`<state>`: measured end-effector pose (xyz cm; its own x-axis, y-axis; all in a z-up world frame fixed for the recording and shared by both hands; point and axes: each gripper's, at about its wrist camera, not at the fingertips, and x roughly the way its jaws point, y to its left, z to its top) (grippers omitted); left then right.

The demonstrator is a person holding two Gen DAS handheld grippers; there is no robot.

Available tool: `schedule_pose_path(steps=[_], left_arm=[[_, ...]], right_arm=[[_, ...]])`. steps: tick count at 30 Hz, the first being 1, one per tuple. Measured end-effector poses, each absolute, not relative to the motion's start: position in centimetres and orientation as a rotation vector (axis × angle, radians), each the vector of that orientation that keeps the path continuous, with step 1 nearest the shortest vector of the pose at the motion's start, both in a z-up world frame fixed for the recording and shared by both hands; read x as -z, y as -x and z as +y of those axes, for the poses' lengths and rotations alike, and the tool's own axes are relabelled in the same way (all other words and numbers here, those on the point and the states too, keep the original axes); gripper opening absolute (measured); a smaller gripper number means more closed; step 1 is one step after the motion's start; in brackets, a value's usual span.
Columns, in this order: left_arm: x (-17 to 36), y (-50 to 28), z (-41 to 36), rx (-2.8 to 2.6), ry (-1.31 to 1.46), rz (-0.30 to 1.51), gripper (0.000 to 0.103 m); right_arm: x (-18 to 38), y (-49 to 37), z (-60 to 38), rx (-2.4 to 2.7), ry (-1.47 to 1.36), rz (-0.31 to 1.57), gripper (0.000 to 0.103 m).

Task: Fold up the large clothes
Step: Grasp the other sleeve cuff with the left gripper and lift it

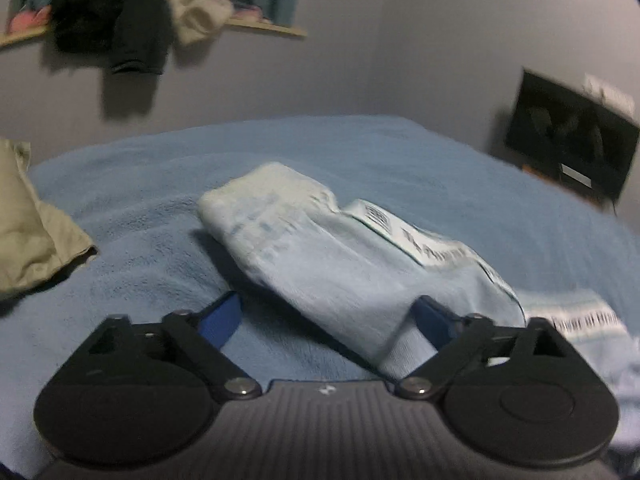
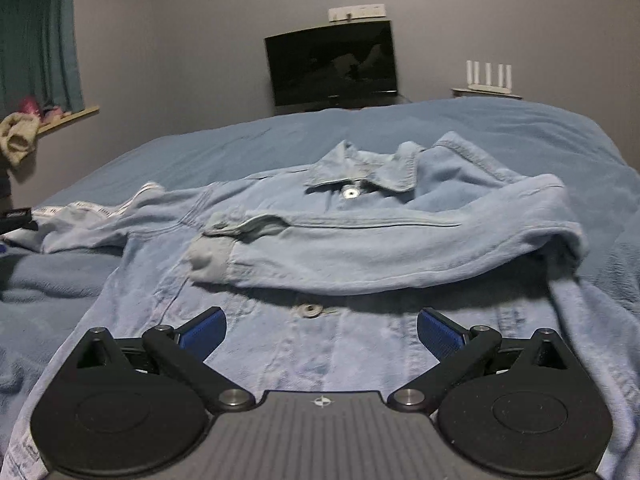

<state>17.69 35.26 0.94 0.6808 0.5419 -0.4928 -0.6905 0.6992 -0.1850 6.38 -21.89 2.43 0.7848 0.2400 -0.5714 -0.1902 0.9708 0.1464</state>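
A light blue denim jacket (image 2: 360, 232) lies front up on the blue bed cover (image 2: 480, 128), collar far, buttons closed. Its right sleeve (image 2: 400, 248) is folded across the chest, cuff to the left. The other sleeve (image 1: 328, 256) stretches out to the left with a white printed lining showing; in the left wrist view it lies between my fingers. My left gripper (image 1: 328, 316) is open around that sleeve, blue pads apart. My right gripper (image 2: 322, 330) is open and empty, just above the jacket's lower front.
A beige garment (image 1: 32, 232) lies on the bed at the left. A dark TV (image 2: 332, 64) and a white router (image 2: 488, 76) stand by the far wall. Dark and cream clothes (image 1: 132, 24) hang from a window sill with a teal curtain.
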Motion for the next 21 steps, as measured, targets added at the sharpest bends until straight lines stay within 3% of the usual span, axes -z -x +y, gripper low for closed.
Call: schedule_pose_path(steps=[1,4,7,8,21], left_arm=[[-0.9,-17.7,35.8,-0.708,0.388,0.399,0.086],[-0.8,-18.7,36.8,-0.701,0.389,0.362,0.070],[0.0,-18.3,37.7,-0.649,0.472,0.331,0.029],[0.2,-17.8,38.0,-0.593,0.527,0.309,0.009],[-10.2,-15.6,23.8,-0.252,0.255,0.117,0.005]], right_arm=[[-2.3,-6.4,-21.6,-0.242,-0.071,0.629,0.103],[-1.8,-6.5,-20.6,-0.264,-0.038,0.640,0.103],[-1.5,-6.6,-20.0,-0.277,-0.009,0.649,0.103],[-1.3,-6.6,-20.0,-0.278,-0.008,0.653,0.103],[-2.4,-6.7,-21.6,-0.219,-0.083,0.657,0.103]])
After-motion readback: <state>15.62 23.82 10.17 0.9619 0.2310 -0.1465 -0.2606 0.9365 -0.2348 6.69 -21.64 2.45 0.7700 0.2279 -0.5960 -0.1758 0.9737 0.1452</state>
